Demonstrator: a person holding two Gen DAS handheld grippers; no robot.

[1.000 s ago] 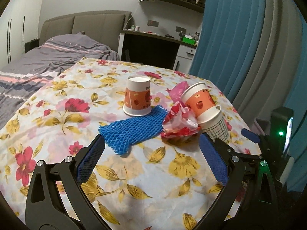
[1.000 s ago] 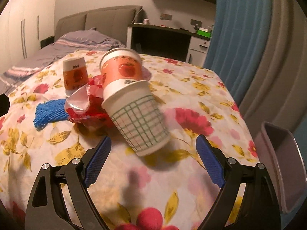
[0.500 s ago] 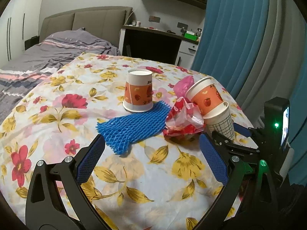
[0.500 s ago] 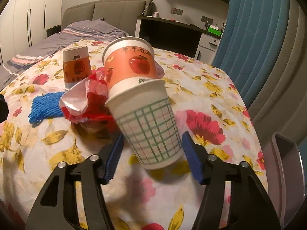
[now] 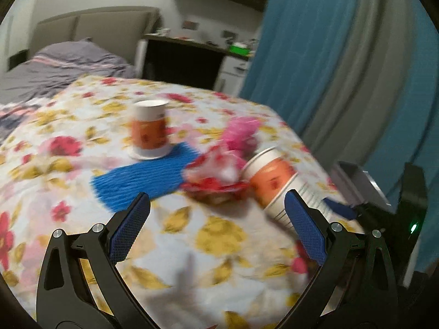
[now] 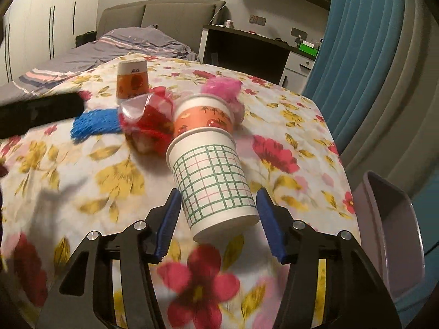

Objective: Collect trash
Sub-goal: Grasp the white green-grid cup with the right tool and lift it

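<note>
Right gripper [image 6: 219, 219] clamps the checked paper cup [image 6: 214, 181] near its base, blue pads pressed on both sides; the jaws have just been closing onto it. Cup lies tilted, with an orange fruit-print cup [image 6: 204, 115] nested in its mouth. Both sit over the floral tablecloth [image 6: 115, 175], close to the right edge. Crumpled red wrapper [image 6: 148, 123] touches the nested cups on the left, blue foam net [image 6: 93, 122] beyond it, pink net [image 6: 223, 89] behind. Upside-down orange cup [image 6: 132, 81] stands farther back. Grey bin [image 6: 389, 233] sits off the table's right edge. Left gripper [image 5: 216, 224] hangs wide open over the cloth, nothing between its pads; its view is motion-blurred.
</note>
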